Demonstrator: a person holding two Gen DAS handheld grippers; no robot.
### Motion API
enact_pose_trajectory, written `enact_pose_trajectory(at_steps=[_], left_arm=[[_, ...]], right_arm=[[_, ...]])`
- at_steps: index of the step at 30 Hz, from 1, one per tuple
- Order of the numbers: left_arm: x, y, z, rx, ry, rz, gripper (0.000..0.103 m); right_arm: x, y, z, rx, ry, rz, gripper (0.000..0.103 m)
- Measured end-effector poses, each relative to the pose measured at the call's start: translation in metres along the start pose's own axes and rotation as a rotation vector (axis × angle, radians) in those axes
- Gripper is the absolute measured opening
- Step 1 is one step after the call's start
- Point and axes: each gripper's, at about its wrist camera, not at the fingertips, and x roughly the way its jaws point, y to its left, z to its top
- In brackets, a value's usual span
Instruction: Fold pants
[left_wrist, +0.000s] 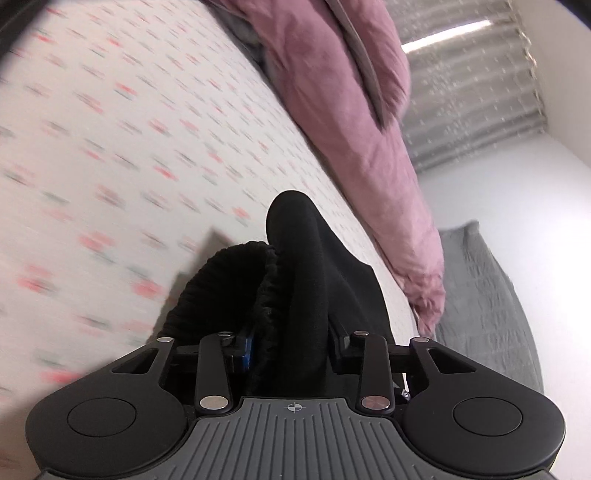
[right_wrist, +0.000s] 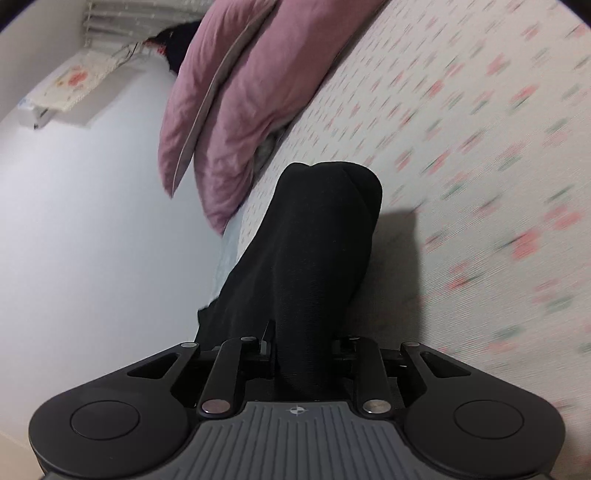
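Observation:
The black pants (left_wrist: 306, 258) are bunched up in the left wrist view, their ribbed elastic waistband rising over the white flowered bed sheet (left_wrist: 110, 129). My left gripper (left_wrist: 291, 350) is shut on this bunch, and the cloth hides most of its fingers. In the right wrist view a thick fold of the same black pants (right_wrist: 321, 240) stands up between the jaws. My right gripper (right_wrist: 306, 350) is shut on that fold above the sheet (right_wrist: 480, 110). The views are blurred.
A pink duvet (left_wrist: 332, 92) (right_wrist: 240, 92) lies bundled along the far side of the bed. A grey quilted cover (left_wrist: 487, 295) lies beside it near the wall. A grey curtain (left_wrist: 472, 92) hangs behind. A wall unit under a flowered cloth (right_wrist: 62, 88) is mounted high up.

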Motion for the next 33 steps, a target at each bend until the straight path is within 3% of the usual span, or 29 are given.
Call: enact_pose_trajectory(at_steps=[10, 17, 19, 22, 24, 26, 30, 33], left_arm=[[0.108, -0.069, -0.036, 0.104, 0.088, -0.076, 0.032], [0.14, -0.088, -0.037, 0.136, 0.04, -0.129, 0.031], [0.149, -0.093, -0.031, 0.166, 0.028, -0.141, 0.032], [0.169, -0.095, -0.025, 0.228, -0.005, -0.062, 0.037], [0.172, -0.093, -0.022, 0.254, -0.045, 0.023, 0.055], [0.167, -0.098, -0.019, 0.267, -0.041, 0.043, 0.059], [0.138, -0.124, -0.028, 0.418, -0.001, 0.102, 0.067], [0.117, -0.124, -0.043, 0.451, 0.057, 0.077, 0.068]], right_arm=[[-0.111, -0.048, 0.043, 0.011, -0.162, -0.112, 0.025], [-0.118, -0.049, 0.073, -0.053, -0.263, -0.099, 0.026], [-0.118, -0.051, 0.086, -0.077, -0.286, -0.092, 0.031], [-0.114, -0.06, 0.101, -0.115, -0.31, -0.142, 0.049], [-0.114, -0.073, 0.104, -0.108, -0.356, -0.251, 0.052], [-0.116, -0.082, 0.105, -0.088, -0.379, -0.325, 0.052], [-0.134, -0.077, 0.097, -0.076, -0.405, -0.296, 0.058], [-0.142, -0.063, 0.082, -0.123, -0.415, -0.316, 0.06]])
